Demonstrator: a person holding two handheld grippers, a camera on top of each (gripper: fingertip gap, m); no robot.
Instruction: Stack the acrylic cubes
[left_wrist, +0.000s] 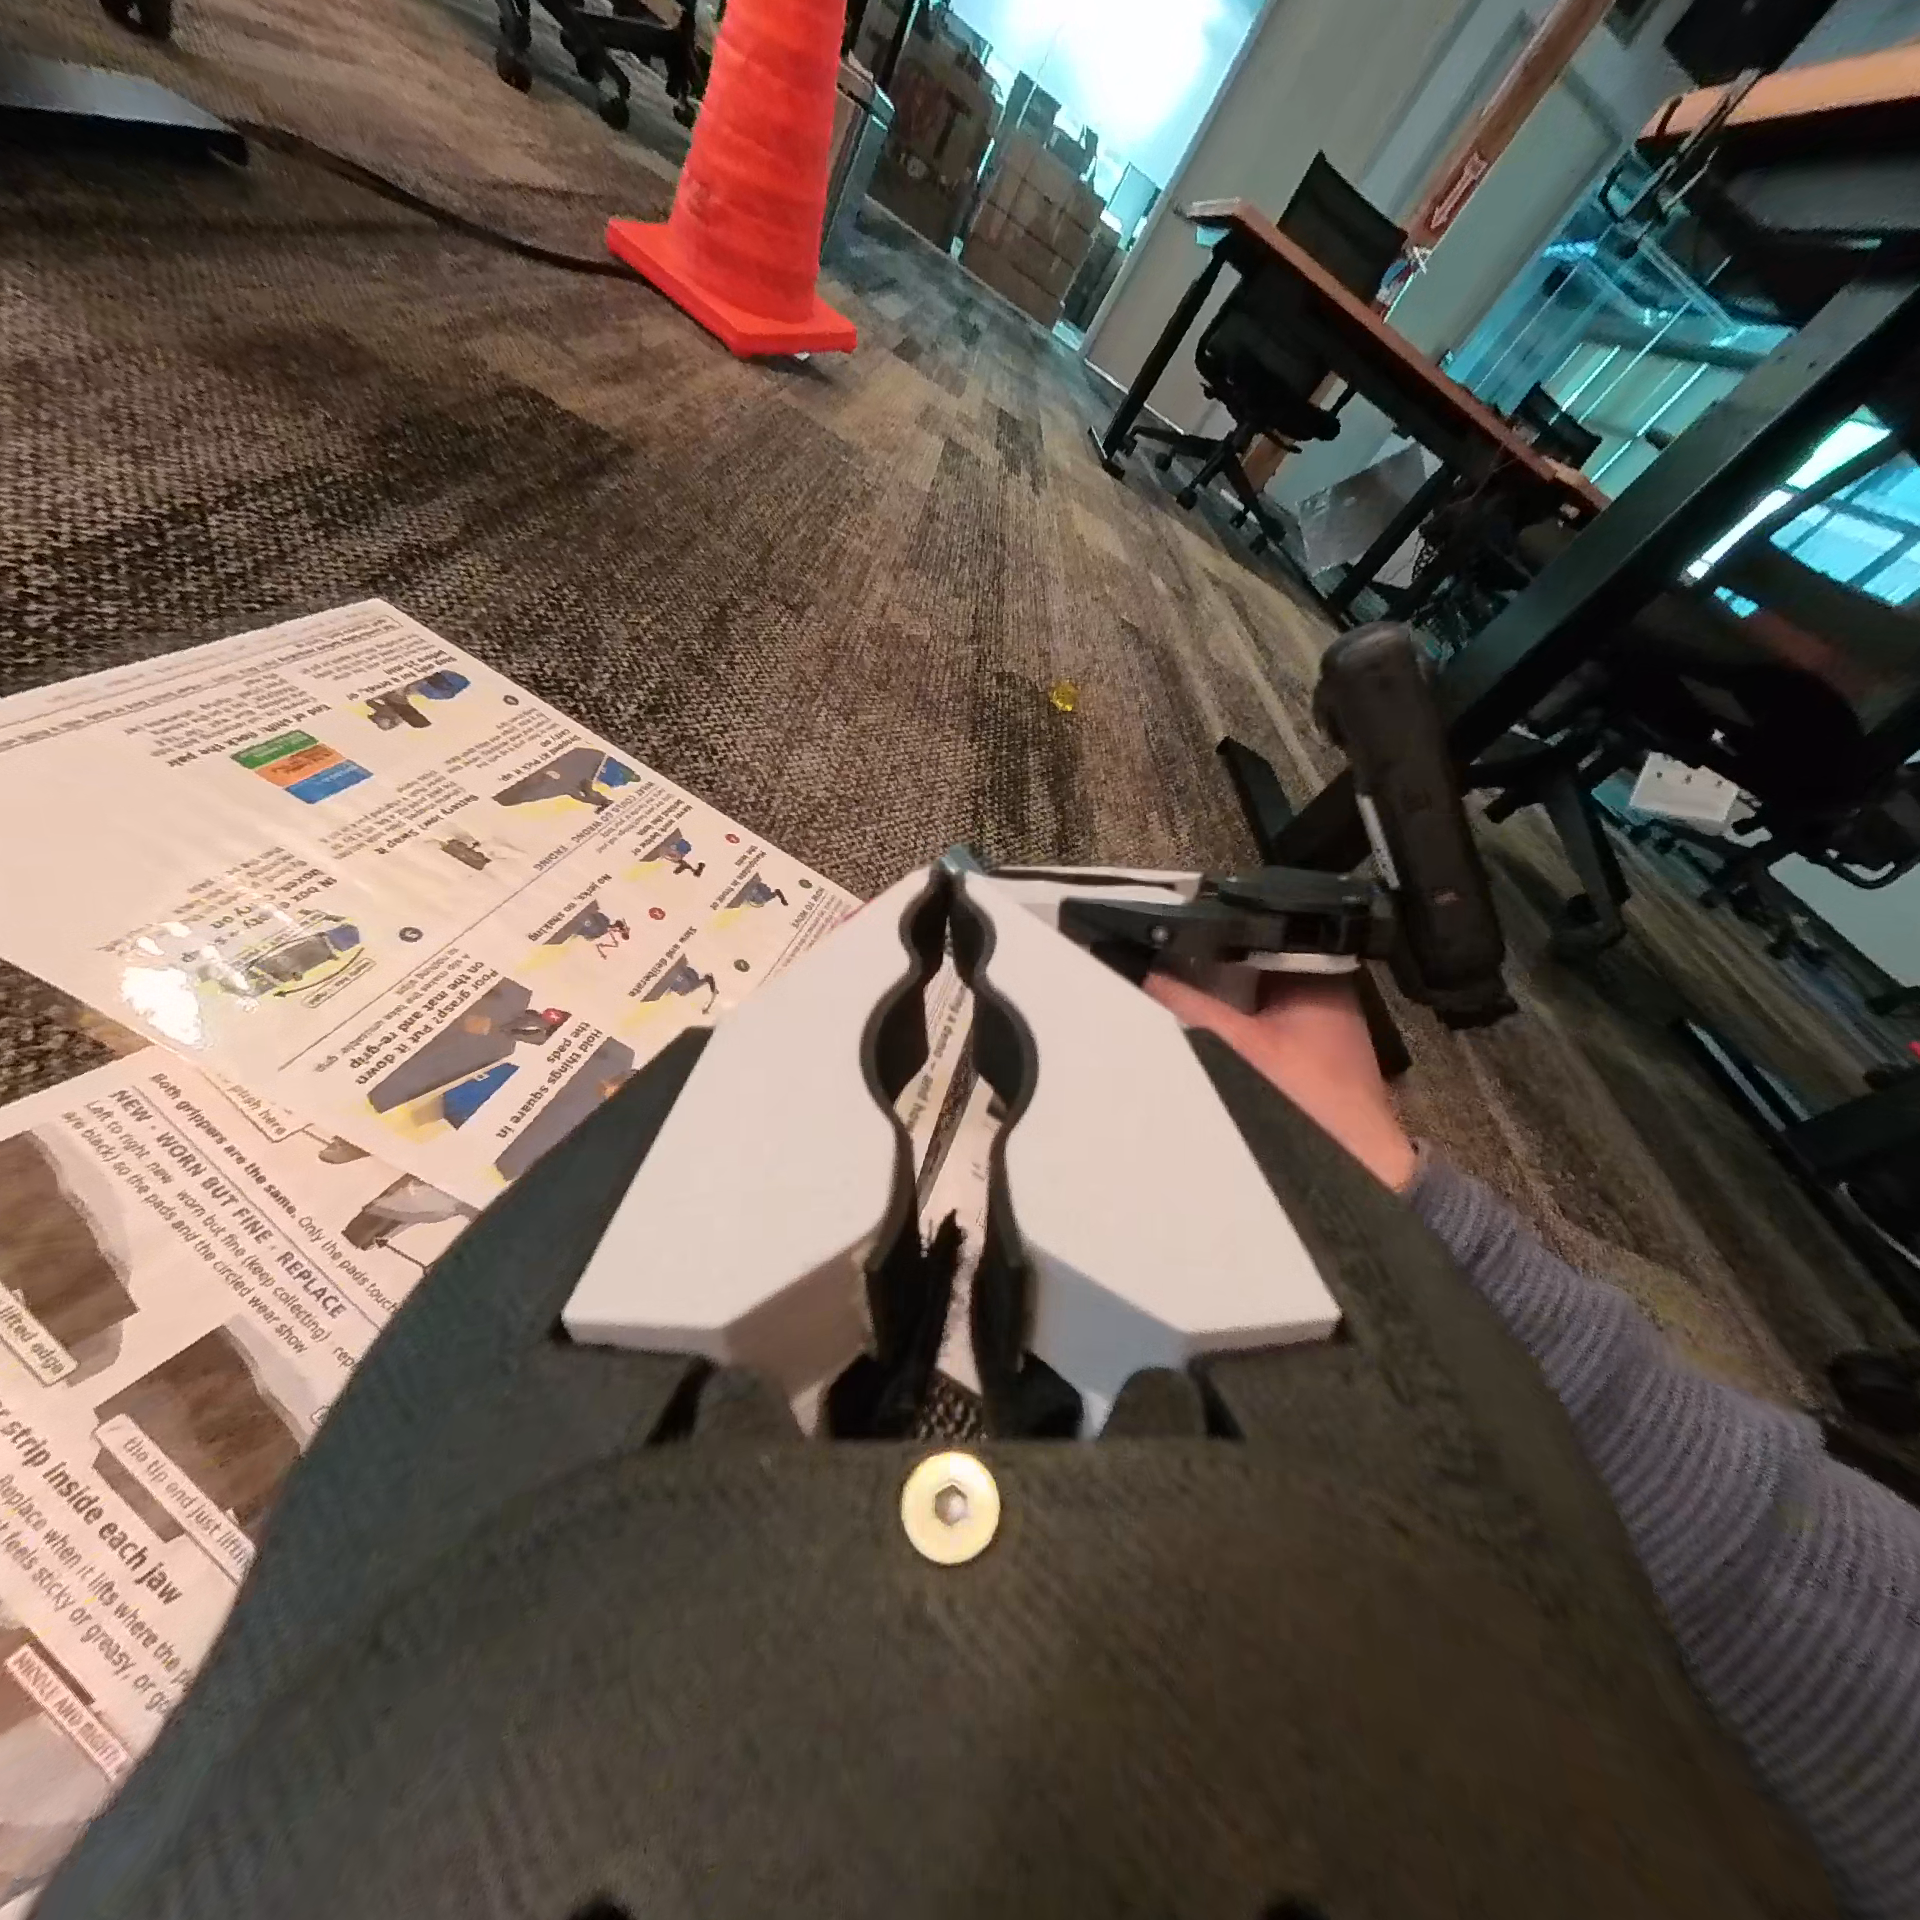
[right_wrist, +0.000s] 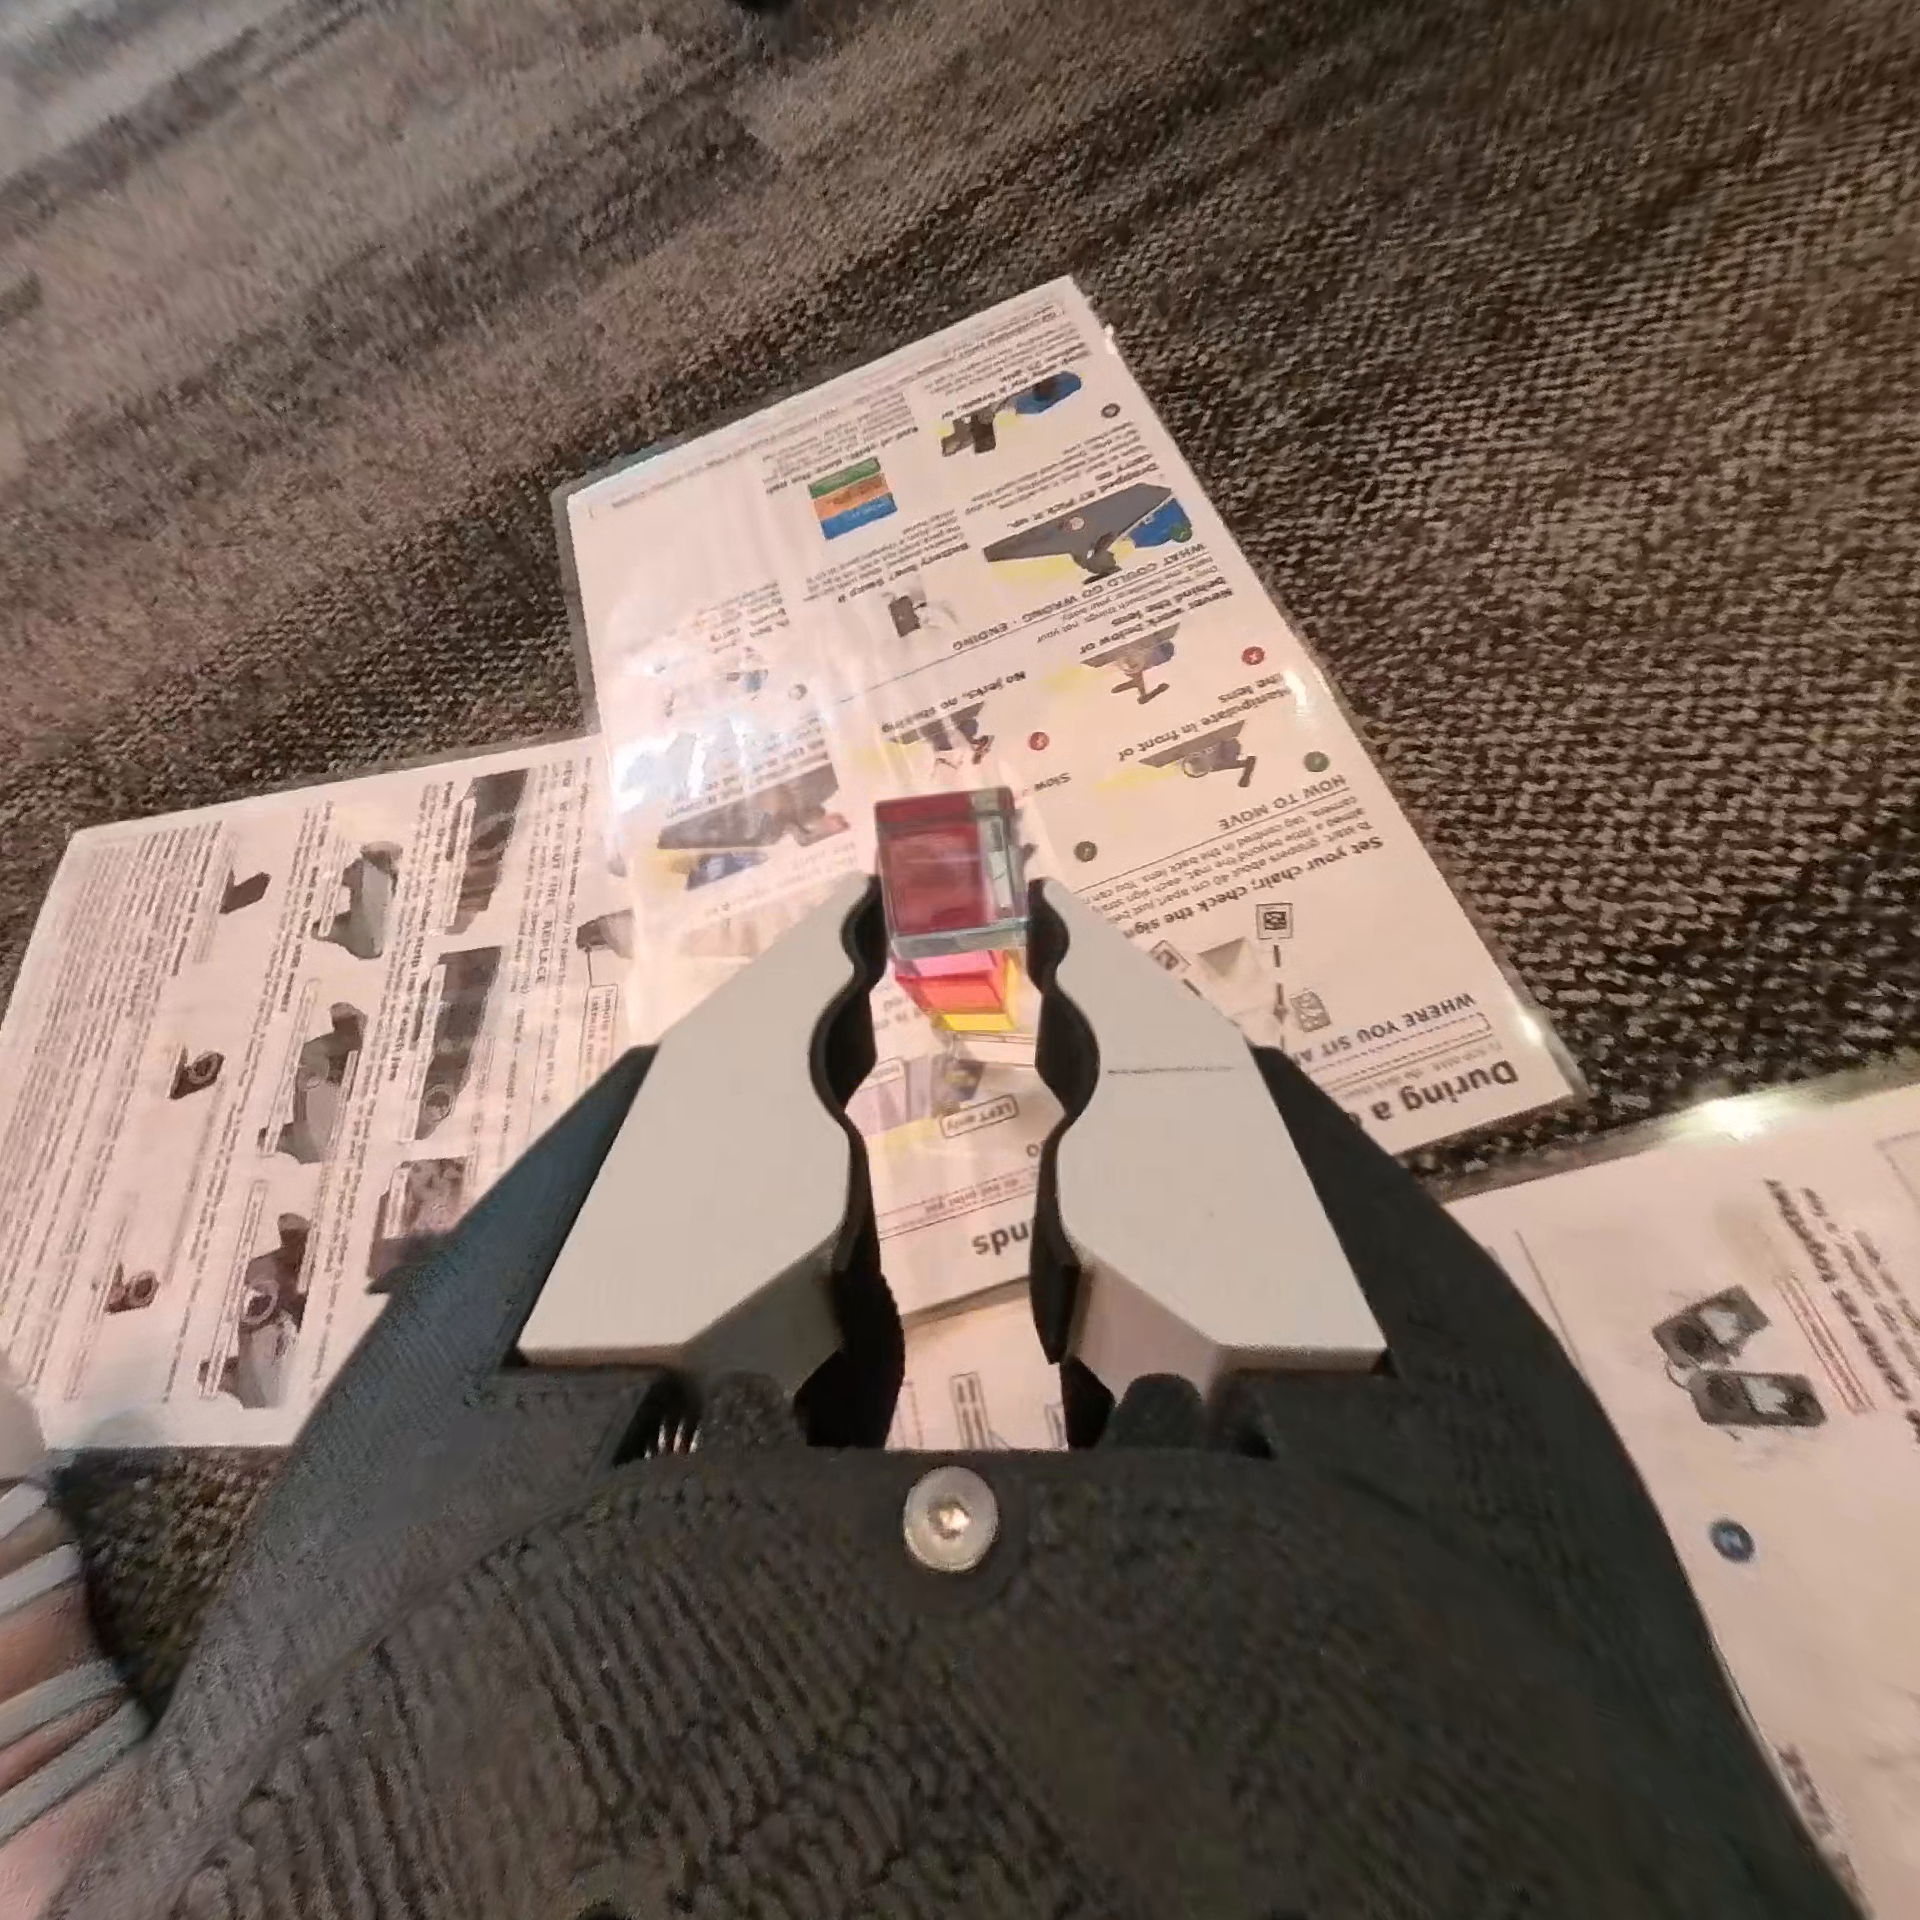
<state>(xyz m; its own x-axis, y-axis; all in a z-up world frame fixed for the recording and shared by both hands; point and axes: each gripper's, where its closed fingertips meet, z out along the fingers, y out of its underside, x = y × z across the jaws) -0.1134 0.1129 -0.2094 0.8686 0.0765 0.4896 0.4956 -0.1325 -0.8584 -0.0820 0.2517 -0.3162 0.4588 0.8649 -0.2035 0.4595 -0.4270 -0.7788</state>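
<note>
My right gripper (right_wrist: 951, 914) is shut on a translucent reddish cube (right_wrist: 940, 862), with a pad pressed on each side. The cube is the top of a small stack of translucent pink, orange and yellow cubes (right_wrist: 966, 1003) standing on a laminated printed sheet (right_wrist: 1195, 727) on the carpet. My left gripper (left_wrist: 951, 883) is shut, its fingertips together with nothing plainly between them, low over another part of the printed sheets (left_wrist: 312, 831). In the left wrist view the right gripper's black body (left_wrist: 1278, 920) and the hand (left_wrist: 1288, 1060) holding it sit just to the right, its fingertips hidden behind my left fingers.
Several printed sheets lie overlapping on the patterned carpet (right_wrist: 1558, 312). An orange traffic cone (left_wrist: 748, 187) stands farther off. Desks (left_wrist: 1403, 343) and office chairs are at the right. A small yellow piece (left_wrist: 1062, 694) lies on the carpet. Spacing between my two grippers at the tips: around 20 centimetres.
</note>
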